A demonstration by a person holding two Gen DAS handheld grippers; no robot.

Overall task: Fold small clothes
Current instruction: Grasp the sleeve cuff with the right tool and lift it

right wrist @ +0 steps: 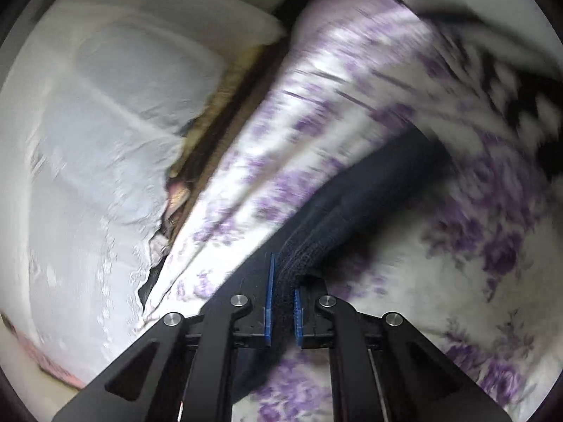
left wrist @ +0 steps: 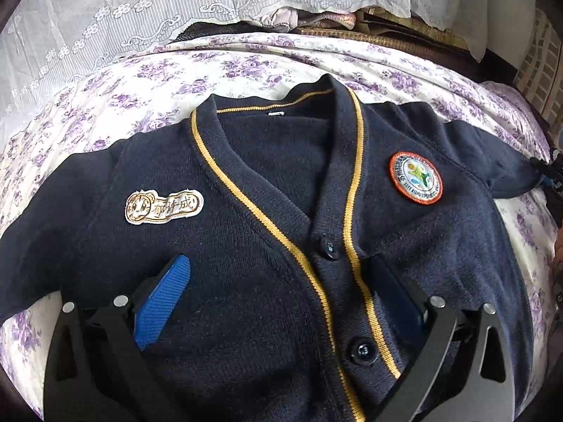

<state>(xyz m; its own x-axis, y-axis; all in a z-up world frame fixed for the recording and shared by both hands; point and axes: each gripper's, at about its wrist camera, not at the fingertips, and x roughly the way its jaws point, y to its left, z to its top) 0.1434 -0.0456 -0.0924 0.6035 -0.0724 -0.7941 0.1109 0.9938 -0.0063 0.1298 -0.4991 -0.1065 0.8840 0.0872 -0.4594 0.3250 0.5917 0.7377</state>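
Observation:
A small navy cardigan (left wrist: pixel 267 190) with yellow trim lies face up and buttoned on the bed. It has a cream name patch (left wrist: pixel 164 206) and a round orange-rimmed badge (left wrist: pixel 416 178). My left gripper (left wrist: pixel 278 263) is open, its blue-padded fingers (left wrist: pixel 165 299) spread wide and resting on the cardigan's front on either side of the button band. In the right wrist view, my right gripper (right wrist: pixel 284 281) is shut on the ribbed end of a navy sleeve (right wrist: pixel 352 207). That sleeve stretches away over the sheet.
The bed is covered by a white sheet with purple flowers (left wrist: pixel 176 81). A white lace cover (left wrist: pixel 105 17) drapes over things behind the bed. A dark gap (right wrist: pixel 225 133) runs between bed and covered furniture. A black-and-white patterned cloth (right wrist: pixel 510 81) lies at the upper right.

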